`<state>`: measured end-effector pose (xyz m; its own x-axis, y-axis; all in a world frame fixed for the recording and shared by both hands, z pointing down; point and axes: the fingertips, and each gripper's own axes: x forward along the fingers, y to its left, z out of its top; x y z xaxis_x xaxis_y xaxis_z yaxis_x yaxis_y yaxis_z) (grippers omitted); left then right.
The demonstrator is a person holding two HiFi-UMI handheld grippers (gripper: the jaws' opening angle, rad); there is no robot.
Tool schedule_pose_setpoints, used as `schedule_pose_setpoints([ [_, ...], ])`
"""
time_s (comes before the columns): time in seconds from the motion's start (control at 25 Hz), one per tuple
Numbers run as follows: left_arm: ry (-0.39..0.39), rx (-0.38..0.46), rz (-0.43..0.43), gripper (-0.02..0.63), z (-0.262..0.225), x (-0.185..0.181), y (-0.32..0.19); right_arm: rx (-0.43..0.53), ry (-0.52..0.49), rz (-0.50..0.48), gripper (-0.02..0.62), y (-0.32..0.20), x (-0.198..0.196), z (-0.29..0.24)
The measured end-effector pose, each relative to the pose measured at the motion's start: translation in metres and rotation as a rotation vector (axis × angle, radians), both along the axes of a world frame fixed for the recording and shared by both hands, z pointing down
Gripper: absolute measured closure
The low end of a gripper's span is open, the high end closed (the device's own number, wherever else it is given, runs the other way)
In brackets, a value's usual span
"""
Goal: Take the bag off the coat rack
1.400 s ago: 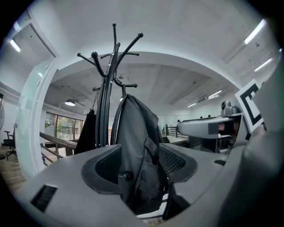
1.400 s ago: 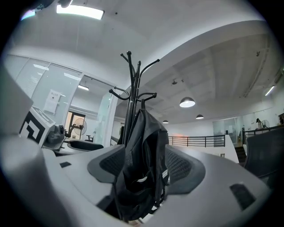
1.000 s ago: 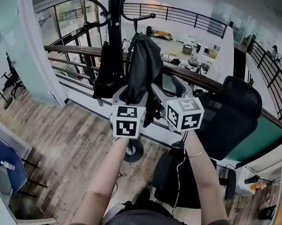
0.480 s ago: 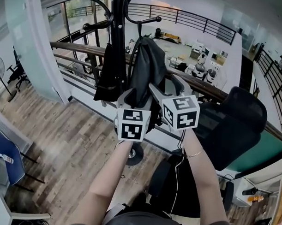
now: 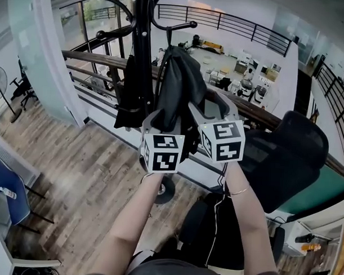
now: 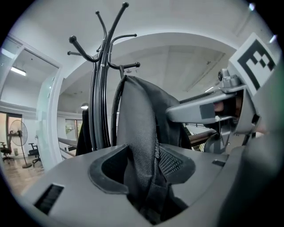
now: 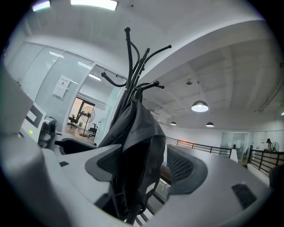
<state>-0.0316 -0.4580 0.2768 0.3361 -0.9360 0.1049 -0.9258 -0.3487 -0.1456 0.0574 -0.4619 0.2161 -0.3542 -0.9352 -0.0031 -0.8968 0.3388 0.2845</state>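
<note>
Just closing the wide jaws of left gripper (image 6: 141, 163) and right gripper (image 7: 146, 166) around the black bag (image 5: 177, 78), fabric between them, not clamped. Hanging limp and creased from a hook of the coat rack (image 5: 142, 43).

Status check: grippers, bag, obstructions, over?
Left gripper, right gripper: jaws just closing, bag between each. Bag hangs on coat rack. Dark garment hangs beside it.

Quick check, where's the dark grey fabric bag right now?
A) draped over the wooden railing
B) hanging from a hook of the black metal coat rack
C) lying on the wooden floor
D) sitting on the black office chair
B: the dark grey fabric bag hangs from a hook arm of the black metal coat rack.
</note>
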Motion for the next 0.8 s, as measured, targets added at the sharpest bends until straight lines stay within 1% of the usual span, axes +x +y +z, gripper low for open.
schedule_pose_setpoints([
  [0.12,0.016,-0.001,0.007,0.401,-0.001,0.000,-0.001,0.006,0.000,0.000,0.287,-0.004,0.004,0.000],
  [0.2,0.021,-0.003,0.014,0.419,-0.001,0.001,-0.001,0.013,0.005,-0.001,0.317,-0.007,0.004,0.000],
  [0.32,0.016,0.005,0.021,0.454,-0.001,0.001,-0.001,0.024,0.017,-0.016,0.347,-0.011,-0.003,0.001],
  [0.4,0.013,0.013,0.027,0.471,-0.001,0.001,-0.001,0.024,0.028,-0.024,0.351,-0.014,-0.011,0.003],
  [0.56,0.034,0.012,0.044,0.493,0.001,-0.002,-0.001,-0.031,0.024,-0.028,0.368,-0.032,-0.022,0.012],
  [0.6,0.041,0.010,0.047,0.495,0.001,-0.004,-0.002,-0.038,0.018,-0.028,0.377,-0.036,-0.023,0.013],
  [0.68,0.055,0.006,0.054,0.497,0.001,-0.004,-0.002,-0.033,0.020,-0.016,0.418,-0.041,-0.025,0.014],
  [0.8,0.058,0.007,0.055,0.497,0.000,-0.003,-0.001,-0.018,0.035,0.008,0.458,-0.042,-0.024,0.013],
])
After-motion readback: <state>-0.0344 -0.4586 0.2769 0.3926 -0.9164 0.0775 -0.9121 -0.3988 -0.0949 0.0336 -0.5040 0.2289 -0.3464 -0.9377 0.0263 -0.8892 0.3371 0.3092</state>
